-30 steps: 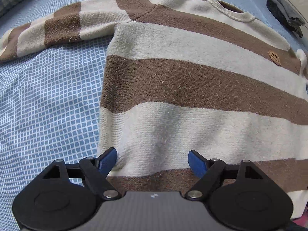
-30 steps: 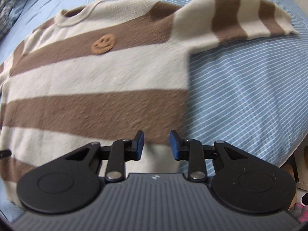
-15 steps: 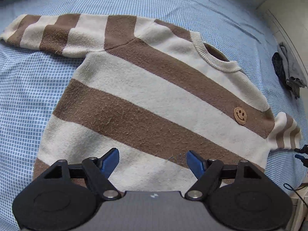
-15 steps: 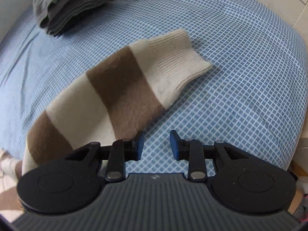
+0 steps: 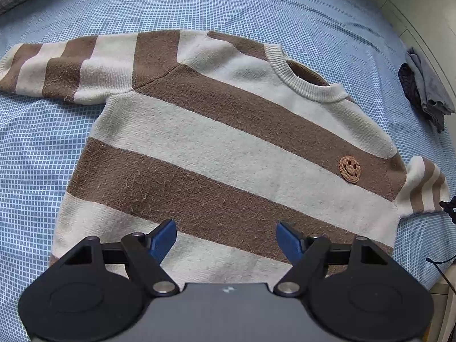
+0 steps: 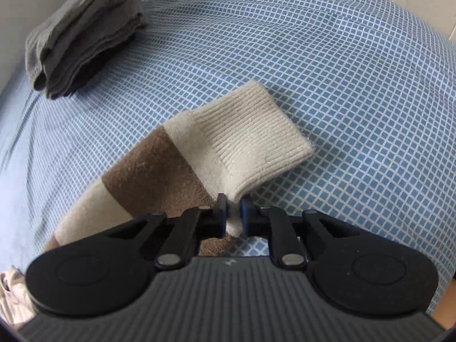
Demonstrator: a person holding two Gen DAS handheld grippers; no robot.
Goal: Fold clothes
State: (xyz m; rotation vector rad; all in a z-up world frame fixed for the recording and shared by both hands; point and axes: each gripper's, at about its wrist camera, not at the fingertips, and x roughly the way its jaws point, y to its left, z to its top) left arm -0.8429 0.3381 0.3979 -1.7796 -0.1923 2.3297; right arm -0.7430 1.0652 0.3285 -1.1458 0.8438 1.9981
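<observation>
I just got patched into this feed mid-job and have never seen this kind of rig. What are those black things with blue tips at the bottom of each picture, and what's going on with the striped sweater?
Those are hand-held two-finger grippers, one in each of a person's hands; each carries a camera looking along its fingers. The left camera shows the left gripper open, above the hem of a brown-and-cream striped sweater spread flat on a blue checked bedsheet. The right camera shows the right gripper closed on the sweater's sleeve, near its ribbed cream cuff. A stack of folded grey clothes sits farther back on the bed.
</observation>
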